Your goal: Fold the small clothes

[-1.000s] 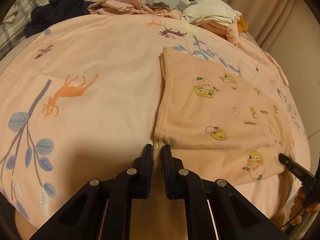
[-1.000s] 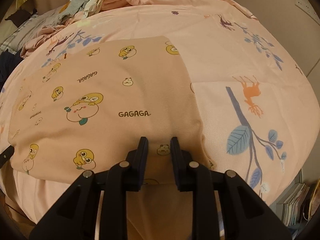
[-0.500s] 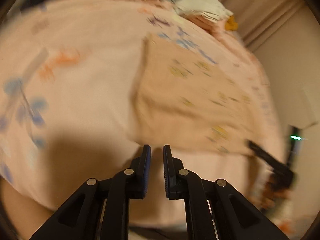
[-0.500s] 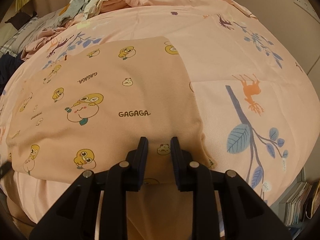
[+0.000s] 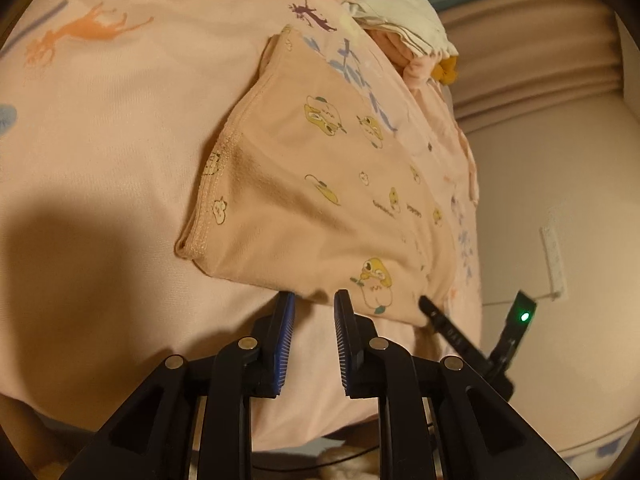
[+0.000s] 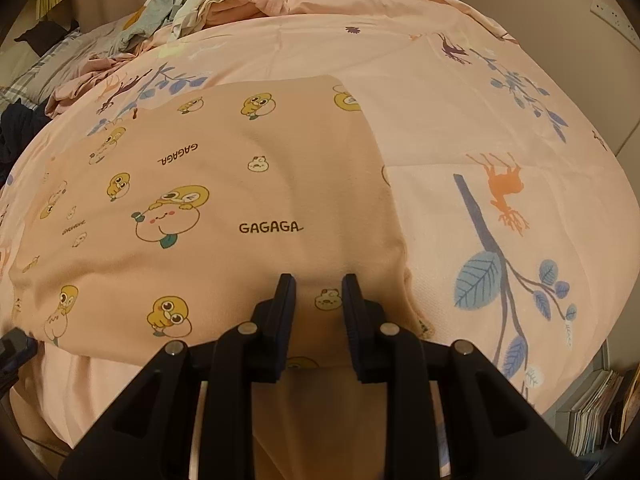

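A peach garment [image 5: 320,184] printed with yellow cartoon figures lies folded flat on the bed; in the right wrist view the garment [image 6: 240,200] shows the word GAGAGA. My left gripper [image 5: 315,298] hovers at the garment's front edge, tilted, its jaws opening, and no cloth is pinched between the blue pads [image 5: 285,344]. My right gripper [image 6: 318,280] is shut on the front edge near the garment's right corner, with bunched cloth between its fingers. One of its fingers [image 5: 440,318] shows in the left wrist view at that corner.
The pink bed cover [image 6: 480,100] with deer and leaf prints spreads all around. A pile of loose clothes [image 6: 224,0] sits at the far end, a dark garment [image 6: 16,128] at far left. A wall [image 5: 540,200] runs along the right side, with books [image 6: 596,412] below.
My left gripper let go of the garment's left corner, swung right along the front edge and rolled; its jaws now stand wider apart. The right gripper has not moved.
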Motion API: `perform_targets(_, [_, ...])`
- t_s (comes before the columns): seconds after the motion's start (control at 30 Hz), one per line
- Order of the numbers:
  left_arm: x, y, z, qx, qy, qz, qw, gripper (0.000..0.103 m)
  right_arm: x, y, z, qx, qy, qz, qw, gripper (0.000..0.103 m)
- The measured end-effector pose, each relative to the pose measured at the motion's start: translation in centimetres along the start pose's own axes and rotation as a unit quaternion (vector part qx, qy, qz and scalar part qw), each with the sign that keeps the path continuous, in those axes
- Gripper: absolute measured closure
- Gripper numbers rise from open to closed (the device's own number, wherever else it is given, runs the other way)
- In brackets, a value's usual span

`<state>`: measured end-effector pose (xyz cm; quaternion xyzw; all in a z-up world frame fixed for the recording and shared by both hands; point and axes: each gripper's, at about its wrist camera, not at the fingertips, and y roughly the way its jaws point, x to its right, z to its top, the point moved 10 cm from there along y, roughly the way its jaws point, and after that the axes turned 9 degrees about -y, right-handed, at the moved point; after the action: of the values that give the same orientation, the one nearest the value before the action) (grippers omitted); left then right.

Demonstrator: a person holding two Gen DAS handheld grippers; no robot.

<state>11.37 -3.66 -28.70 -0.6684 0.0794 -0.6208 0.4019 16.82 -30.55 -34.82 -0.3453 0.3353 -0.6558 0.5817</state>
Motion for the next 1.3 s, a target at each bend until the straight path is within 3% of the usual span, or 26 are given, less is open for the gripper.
perform_targets(0.23, [-0.8, 0.3, 0.8, 0.014, 0.004, 0.026, 0.9996, 0.086, 0.0, 0.0, 0.1, 0.006, -0.003, -0.004, 1.000, 0.077])
perform_targets(0.4, [-0.6, 0.5, 1.3, 0.010, -0.018, 0.003, 0.9998, 0.073, 0.0, -0.1, 0.0, 0.012, 0.001, -0.009, 1.000, 0.077])
perform_targets(0.53, [-0.6, 0.2, 1.8, 0.017, -0.036, -0.009, 0.9992, 0.072, 0.0, -0.1, 0.0, 0.011, 0.001, -0.008, 1.000, 0.076])
perform_targets(0.67, [-0.5, -0.1, 2.8, 0.048, -0.035, 0.005, 0.9982, 0.072, 0.1, -0.1, 0.1, 0.012, 0.002, -0.001, 1.000, 0.076])
perform_targets(0.77, [0.4, -0.5, 3.3, 0.076, -0.004, 0.007, 0.9971, 0.072, 0.2, -0.3, 0.3, -0.002, 0.006, 0.011, 1.000, 0.074])
perform_targets(0.87, [-0.8, -0.3, 4.0, 0.084, 0.002, 0.045, 0.9955, 0.072, -0.2, -0.8, 0.6, -0.021, 0.012, 0.049, 0.999, 0.069])
perform_targets(1.03, [-2.0, -0.6, 5.2, 0.054, -0.059, -0.019, 0.9966, 0.072, -2.0, -2.1, 1.0, -0.014, 0.029, 0.134, 0.991, 0.070])
perform_targets(1.1, [-2.1, -0.4, 5.7, 0.028, -0.059, -0.026, 0.9975, 0.072, -2.6, -2.0, 0.9, -0.015, 0.013, 0.121, 0.992, 0.068])
perform_targets(1.2, [-2.2, -1.1, 6.8, 0.040, -0.069, -0.032, 0.9963, 0.072, -3.1, -1.2, 0.4, -0.027, -0.010, 0.093, 0.995, 0.065])
perform_targets(1.3, [-2.4, -0.5, 7.6, 0.021, -0.080, -0.045, 0.9955, 0.072, -3.5, -1.0, 0.6, -0.023, -0.017, 0.087, 0.996, 0.058])
